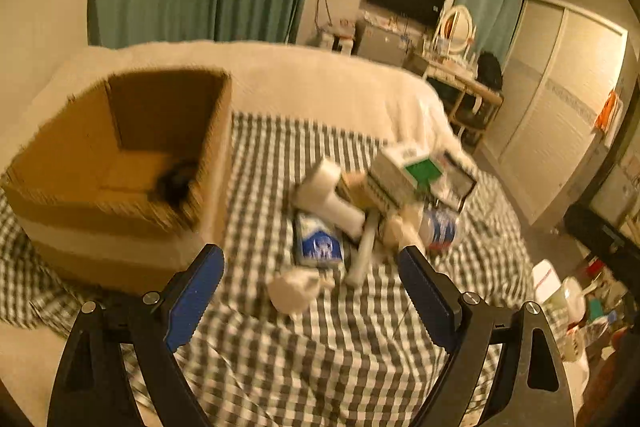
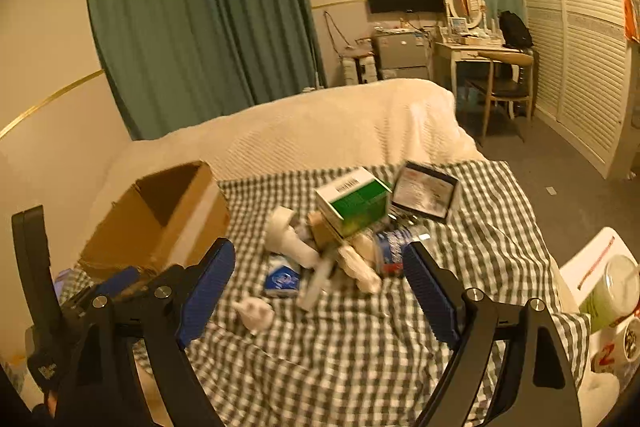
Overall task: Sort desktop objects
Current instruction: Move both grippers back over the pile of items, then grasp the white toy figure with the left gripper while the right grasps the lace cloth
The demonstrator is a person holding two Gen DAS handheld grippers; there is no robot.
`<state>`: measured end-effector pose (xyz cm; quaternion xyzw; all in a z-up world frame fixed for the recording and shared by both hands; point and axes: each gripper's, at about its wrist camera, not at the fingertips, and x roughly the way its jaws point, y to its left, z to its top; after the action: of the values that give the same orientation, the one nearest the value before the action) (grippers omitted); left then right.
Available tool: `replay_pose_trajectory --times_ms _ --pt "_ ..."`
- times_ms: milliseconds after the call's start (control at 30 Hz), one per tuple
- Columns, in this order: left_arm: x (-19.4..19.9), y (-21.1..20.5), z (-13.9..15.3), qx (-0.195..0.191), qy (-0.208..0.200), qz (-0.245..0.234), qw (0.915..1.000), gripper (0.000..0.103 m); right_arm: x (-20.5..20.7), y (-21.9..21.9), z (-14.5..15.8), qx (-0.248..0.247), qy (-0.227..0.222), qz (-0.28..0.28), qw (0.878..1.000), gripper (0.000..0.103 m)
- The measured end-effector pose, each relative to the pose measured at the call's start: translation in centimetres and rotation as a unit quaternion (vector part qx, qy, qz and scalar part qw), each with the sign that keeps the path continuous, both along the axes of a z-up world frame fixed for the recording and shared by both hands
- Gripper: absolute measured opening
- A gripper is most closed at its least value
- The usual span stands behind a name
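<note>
A dim bedroom with green curtains holds a bed spread with a checked cloth [image 2: 360, 347], and on it stands an open cardboard box [image 1: 120, 163], the landmark here. Right of the box lies a jumbled pile: a green-and-white carton [image 2: 354, 201] on top, a white roll [image 2: 286, 237] on the side nearest the box, a blue-and-white packet [image 1: 318, 241] in front, and a crumpled white wad [image 1: 294, 291] nearest the cameras. The left gripper [image 1: 312, 291] and the right gripper [image 2: 320, 283] both stand spread wide with nothing between their fingers. The carton looks light and stiff, probably best pinched across its narrow sides; squeezed hard, it could crush. The wad appears soft and would yield, so a grip through its middle seems safest.
</note>
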<state>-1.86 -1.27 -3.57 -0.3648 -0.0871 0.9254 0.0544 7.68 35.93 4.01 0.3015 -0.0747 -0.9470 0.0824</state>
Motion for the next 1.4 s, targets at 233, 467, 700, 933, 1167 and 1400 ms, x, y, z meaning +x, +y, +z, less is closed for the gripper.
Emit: replay_pose_trajectory --times_ms 233,467,700,933,1167,1400 --pt "-1.1 0.8 -7.0 0.003 -0.055 0.038 0.9978 0.092 -1.1 0.9 -5.3 0.018 -0.019 0.004 1.000 0.086" --pt "-2.8 0.4 -10.2 0.019 -0.070 0.064 0.9953 0.092 -4.0 1.2 -10.8 0.025 -0.045 0.020 0.998 0.086" --pt "-4.3 0.8 -12.3 0.028 -0.072 0.088 0.9931 0.092 -8.7 0.8 -15.2 0.020 -0.072 0.046 0.996 0.085" --pt "-4.8 1.6 -13.3 -0.007 -0.050 0.105 0.9932 0.092 -14.2 -0.4 -18.0 0.028 -0.073 0.068 0.995 0.075" --pt "-6.1 1.9 -14.1 -0.035 -0.051 0.129 0.9897 0.092 -15.4 -0.7 -19.9 0.039 -0.070 0.091 0.993 0.067" --pt "-6.2 1.7 -14.8 -0.049 -0.050 0.133 0.9886 0.085 -17.4 1.5 -22.4 -0.005 -0.123 0.076 0.989 0.036"
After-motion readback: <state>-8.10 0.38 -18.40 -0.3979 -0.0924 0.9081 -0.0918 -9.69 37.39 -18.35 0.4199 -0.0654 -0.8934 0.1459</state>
